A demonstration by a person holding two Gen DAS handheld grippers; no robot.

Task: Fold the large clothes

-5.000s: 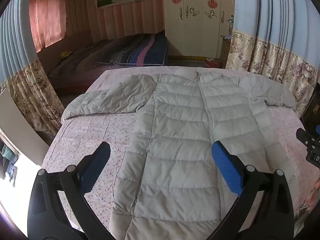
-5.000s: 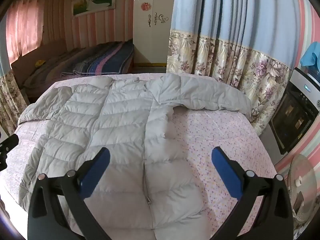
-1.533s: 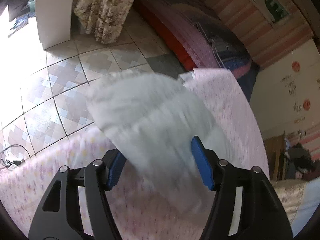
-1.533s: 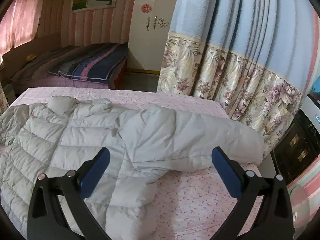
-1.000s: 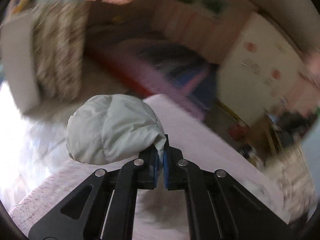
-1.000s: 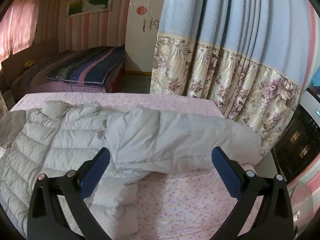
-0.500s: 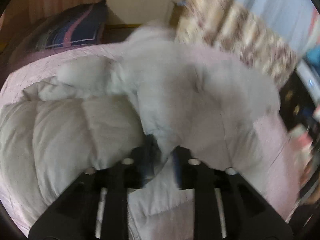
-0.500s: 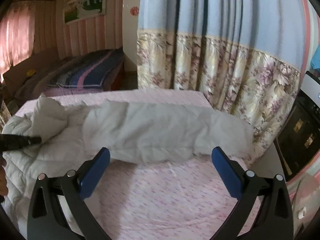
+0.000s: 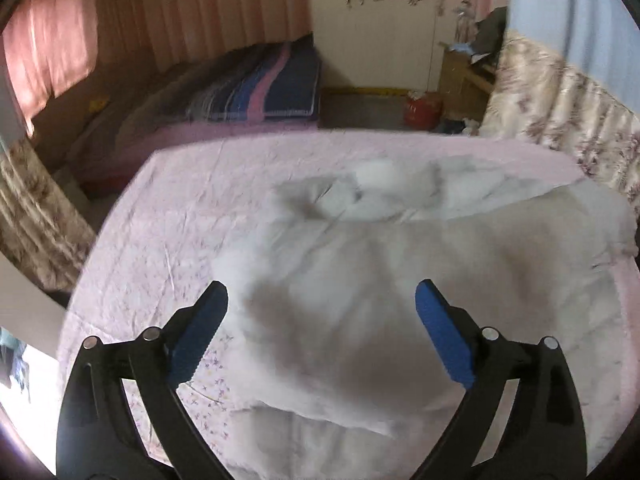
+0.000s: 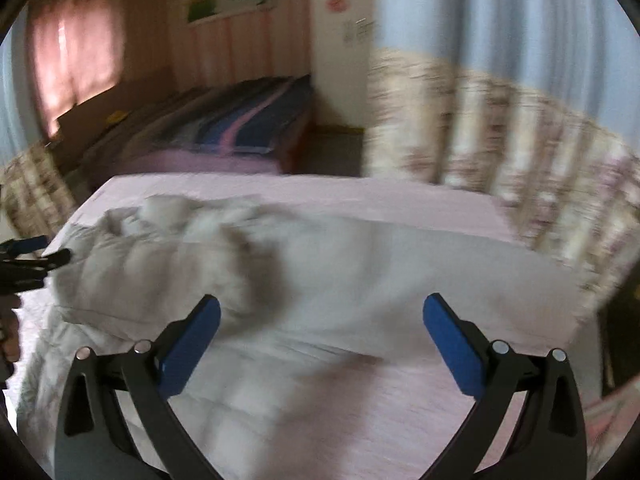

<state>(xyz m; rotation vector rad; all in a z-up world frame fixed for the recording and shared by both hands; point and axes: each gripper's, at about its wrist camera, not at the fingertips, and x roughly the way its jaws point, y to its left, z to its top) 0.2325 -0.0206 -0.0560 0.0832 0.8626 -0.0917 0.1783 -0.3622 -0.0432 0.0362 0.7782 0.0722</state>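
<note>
I am holding both my left gripper and right gripper wide open and empty above the pale grey quilted puffer jacket, judging its right sleeve, ahead between my right jaws, needs pinching at the cuff.

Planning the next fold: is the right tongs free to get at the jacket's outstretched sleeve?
Probably yes: the right tongs are open above the sleeve, nothing between them.

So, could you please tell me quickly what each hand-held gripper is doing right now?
Left hand-held gripper: open, holding nothing, above the grey puffer jacket.
Right hand-held gripper: open, holding nothing, above the same jacket.
</note>
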